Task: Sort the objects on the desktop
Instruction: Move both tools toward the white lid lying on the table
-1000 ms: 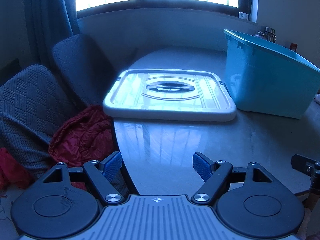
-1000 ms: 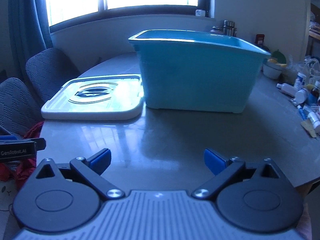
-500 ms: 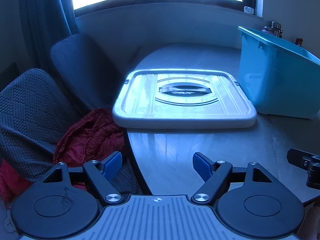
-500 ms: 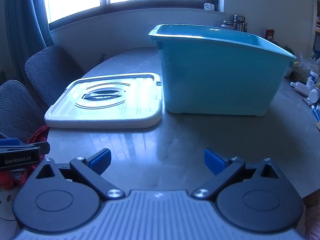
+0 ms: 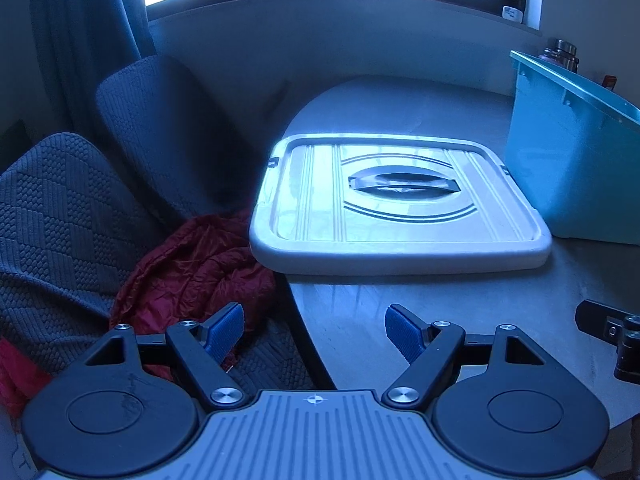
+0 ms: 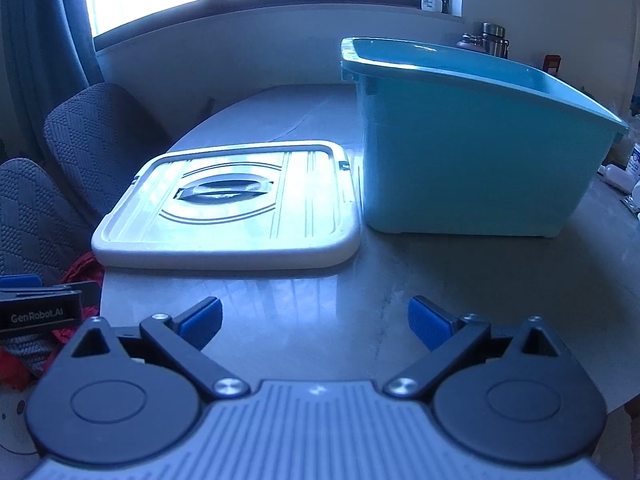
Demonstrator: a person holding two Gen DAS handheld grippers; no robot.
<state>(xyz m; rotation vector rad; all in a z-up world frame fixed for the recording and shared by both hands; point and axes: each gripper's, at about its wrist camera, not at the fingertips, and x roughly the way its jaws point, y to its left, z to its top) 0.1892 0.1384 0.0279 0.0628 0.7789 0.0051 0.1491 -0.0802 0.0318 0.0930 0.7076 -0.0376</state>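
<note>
Two grippers, jaws spread, holding nothing: left gripper (image 5: 314, 330) over table (image 5: 460, 304) edge | right gripper (image 6: 314, 320) above bare tabletop | lid (image 6: 236, 208) beside bin (image 6: 472, 160), overhanging edge.

Left gripper (image 5: 315, 328), right gripper (image 6: 315, 322): spread, empty.

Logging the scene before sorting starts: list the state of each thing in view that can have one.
left hand-held gripper: open, empty
right hand-held gripper: open, empty
teal bin: upright, uncovered
white lid: off the bin, flat on the table, handle up
red jacket: crumpled on the chair
</note>
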